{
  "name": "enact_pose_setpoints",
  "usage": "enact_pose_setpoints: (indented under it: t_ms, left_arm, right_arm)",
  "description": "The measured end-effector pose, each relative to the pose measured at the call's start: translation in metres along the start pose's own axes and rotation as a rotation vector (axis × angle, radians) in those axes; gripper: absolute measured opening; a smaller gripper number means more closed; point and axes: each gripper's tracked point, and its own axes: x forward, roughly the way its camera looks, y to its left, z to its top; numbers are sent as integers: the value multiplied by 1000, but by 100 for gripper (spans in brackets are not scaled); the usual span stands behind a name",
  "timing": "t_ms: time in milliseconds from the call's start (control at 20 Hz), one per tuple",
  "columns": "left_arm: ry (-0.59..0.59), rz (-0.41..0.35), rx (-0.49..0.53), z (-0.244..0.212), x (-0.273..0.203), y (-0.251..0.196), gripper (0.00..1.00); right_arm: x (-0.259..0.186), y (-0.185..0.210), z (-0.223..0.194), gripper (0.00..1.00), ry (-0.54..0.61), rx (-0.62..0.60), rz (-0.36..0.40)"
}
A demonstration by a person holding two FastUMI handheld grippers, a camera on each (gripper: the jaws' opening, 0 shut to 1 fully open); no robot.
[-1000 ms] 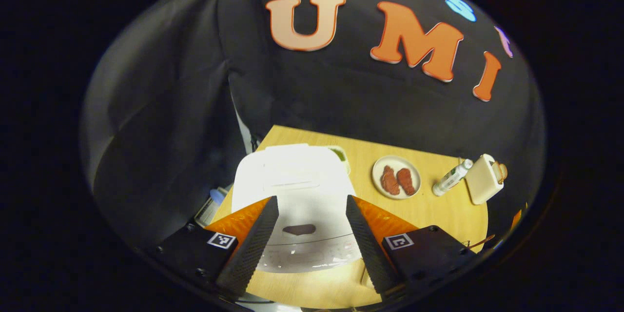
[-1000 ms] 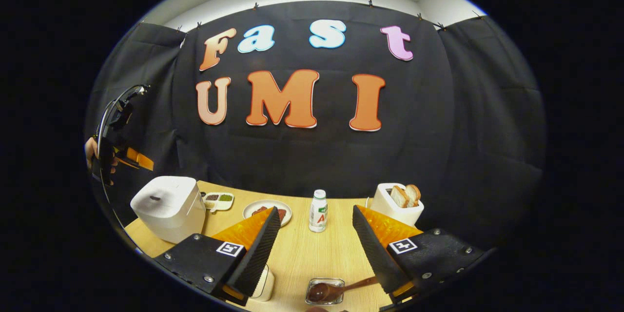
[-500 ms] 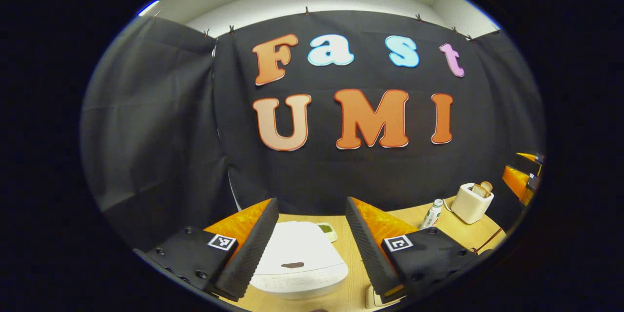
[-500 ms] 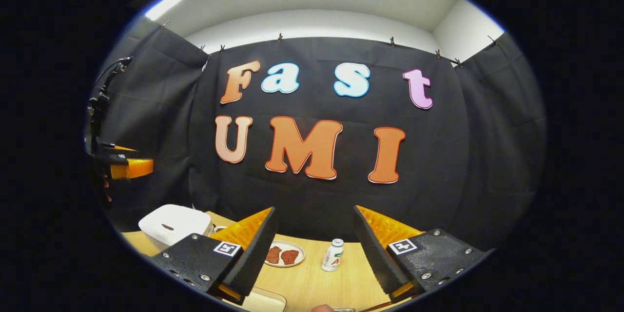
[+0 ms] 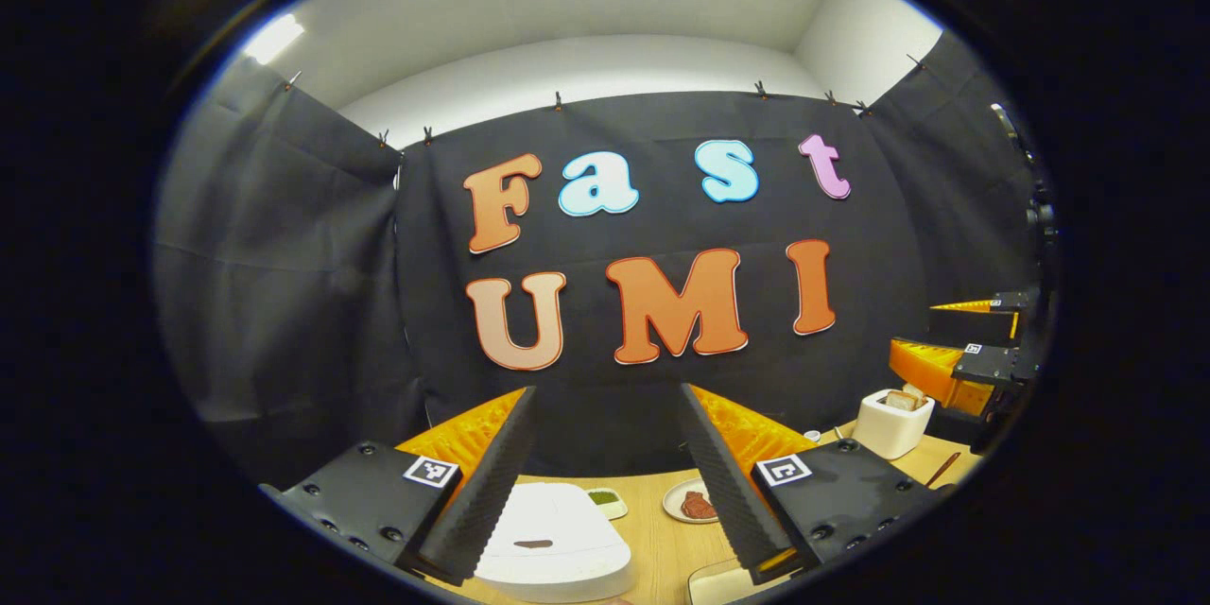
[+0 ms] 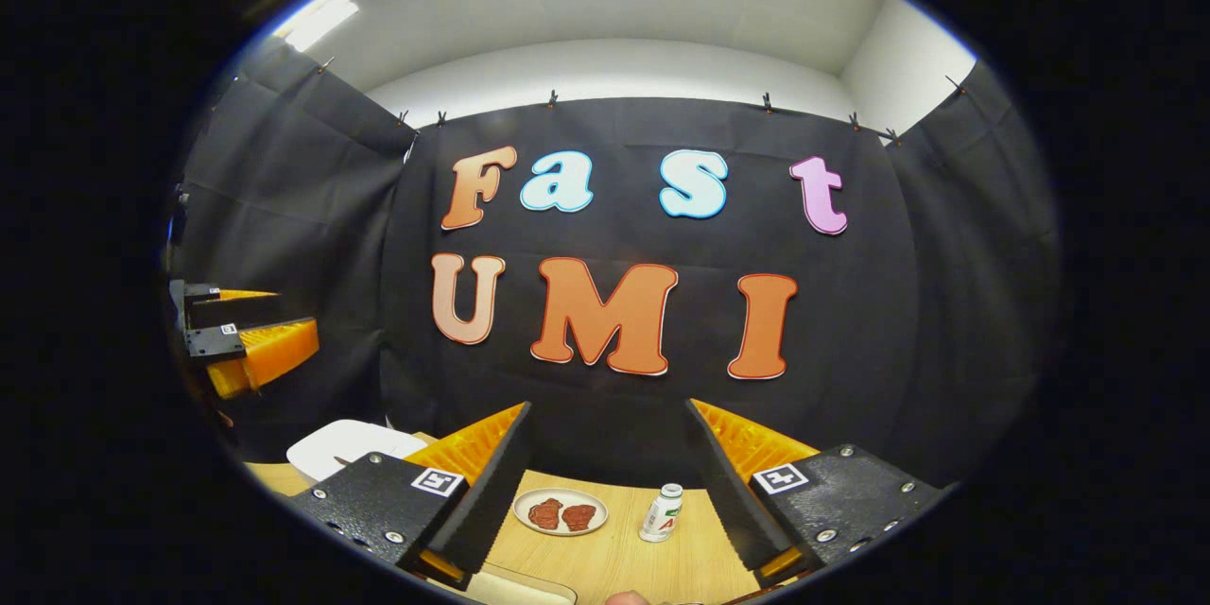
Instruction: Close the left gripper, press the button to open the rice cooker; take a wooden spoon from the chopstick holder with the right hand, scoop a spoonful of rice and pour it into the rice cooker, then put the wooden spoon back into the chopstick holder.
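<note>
The left gripper (image 5: 605, 473) has its jaws spread wide with nothing between them, raised above the table (image 5: 662, 548); below the gap, the white rice cooker (image 5: 553, 544) sits near the table's left edge with its lid down. Behind it lies a small dish with green contents (image 5: 603, 498), and to the right a plate of meat (image 5: 688, 503). A white toaster (image 5: 893, 421) stands toward the far right corner. The right gripper (image 6: 610, 473) is likewise wide open and empty, held high over the table; beyond its fingers the plate of meat and a small white bottle (image 6: 664, 512) stand apart near the back edge, the rice cooker farther left.
</note>
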Motion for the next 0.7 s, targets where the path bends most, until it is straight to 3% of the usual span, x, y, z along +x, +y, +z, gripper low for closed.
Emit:
enact_pose_setpoints:
  t_ms: [50,700]
  left_arm:
    - [5,-6,2,-2,0,-3,100]
    - [12,1,-61,-7,-8,3,97]
  right_arm:
    - [-2,-2,1,99,-1,1,-4]
    - [-11,-10,-4,96,19,5,-37]
